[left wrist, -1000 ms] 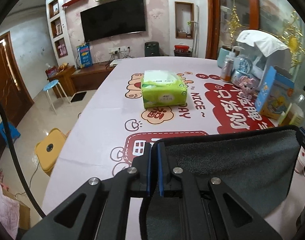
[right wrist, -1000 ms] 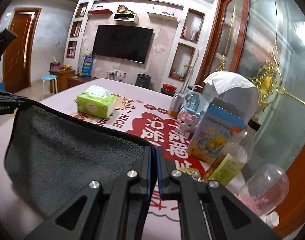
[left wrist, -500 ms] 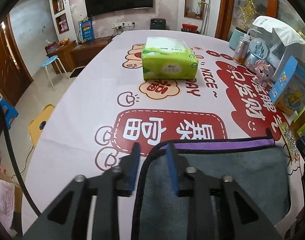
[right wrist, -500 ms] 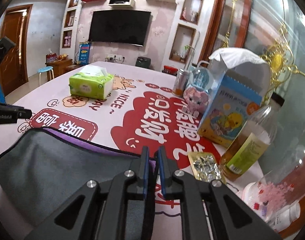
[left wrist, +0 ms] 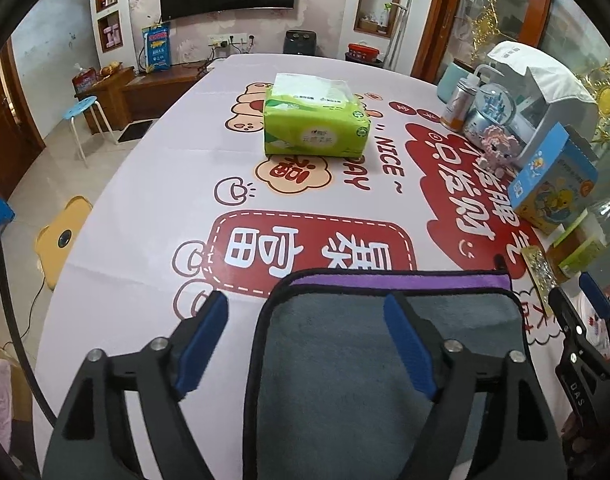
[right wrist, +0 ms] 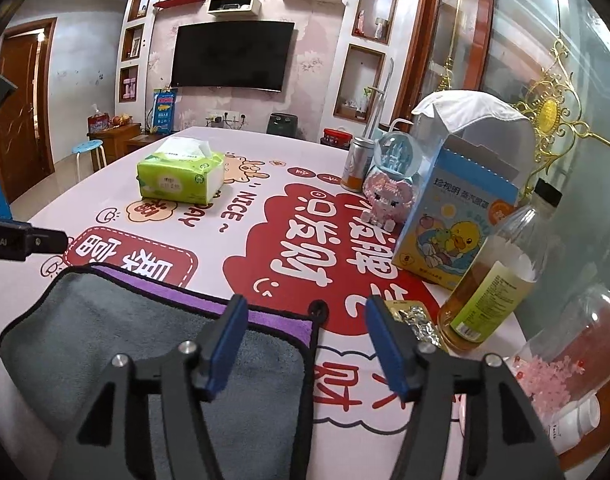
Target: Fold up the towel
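Blue-padded, the left gripper [left wrist: 305,320] stands spread wide above the towel's [left wrist: 385,360] left edge, gripping nothing; the right gripper [right wrist: 305,328] is likewise spread over the towel's right corner. That grey towel lies folded flat on the desk [left wrist: 165,168], a purple strip showing along its far edge, with the green tissue pack [left wrist: 317,120] well beyond it.

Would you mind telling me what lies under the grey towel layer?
A purple layer of the same towel peeks out along the far edge, beneath the grey fold. Below that is the printed tablecloth; whatever print the towel covers is hidden.
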Demonstrator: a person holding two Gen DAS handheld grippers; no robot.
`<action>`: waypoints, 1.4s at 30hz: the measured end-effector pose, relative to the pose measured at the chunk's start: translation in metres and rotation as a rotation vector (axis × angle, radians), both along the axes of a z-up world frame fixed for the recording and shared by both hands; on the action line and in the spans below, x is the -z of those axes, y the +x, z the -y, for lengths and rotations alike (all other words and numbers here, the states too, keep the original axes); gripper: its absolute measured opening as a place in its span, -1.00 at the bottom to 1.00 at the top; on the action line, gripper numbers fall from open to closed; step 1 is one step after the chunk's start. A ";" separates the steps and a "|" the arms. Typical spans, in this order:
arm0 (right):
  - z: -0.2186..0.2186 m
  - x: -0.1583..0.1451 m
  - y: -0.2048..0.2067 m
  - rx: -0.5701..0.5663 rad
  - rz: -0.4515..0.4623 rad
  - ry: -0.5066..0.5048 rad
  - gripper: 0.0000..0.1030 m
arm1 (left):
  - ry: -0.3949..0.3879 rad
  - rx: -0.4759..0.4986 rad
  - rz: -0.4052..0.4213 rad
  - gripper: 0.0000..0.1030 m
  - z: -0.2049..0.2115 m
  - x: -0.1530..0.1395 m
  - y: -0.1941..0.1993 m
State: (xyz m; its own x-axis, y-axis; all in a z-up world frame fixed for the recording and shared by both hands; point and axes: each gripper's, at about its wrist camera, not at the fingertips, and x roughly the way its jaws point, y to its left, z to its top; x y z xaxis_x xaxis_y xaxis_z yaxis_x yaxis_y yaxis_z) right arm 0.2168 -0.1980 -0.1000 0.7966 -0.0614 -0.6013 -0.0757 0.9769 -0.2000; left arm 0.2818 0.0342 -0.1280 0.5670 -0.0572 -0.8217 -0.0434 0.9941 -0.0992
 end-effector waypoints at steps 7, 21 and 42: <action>0.009 -0.011 -0.007 0.034 -0.042 0.055 0.64 | -0.045 0.013 -0.039 0.76 -0.005 -0.009 -0.019; 0.020 -0.020 -0.054 0.102 -0.187 0.199 0.93 | -0.054 0.020 -0.117 0.99 -0.008 -0.017 -0.081; 0.006 -0.047 -0.172 0.107 -0.364 0.217 0.94 | -0.027 0.072 -0.123 0.99 0.000 -0.063 -0.193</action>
State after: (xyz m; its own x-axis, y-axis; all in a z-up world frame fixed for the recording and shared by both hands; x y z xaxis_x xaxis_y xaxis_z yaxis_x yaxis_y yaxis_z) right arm 0.0447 -0.2036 -0.0529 0.5261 0.0269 -0.8500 0.0003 0.9995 0.0318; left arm 0.0886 0.0338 -0.0649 0.4555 -0.1172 -0.8825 0.0146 0.9921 -0.1243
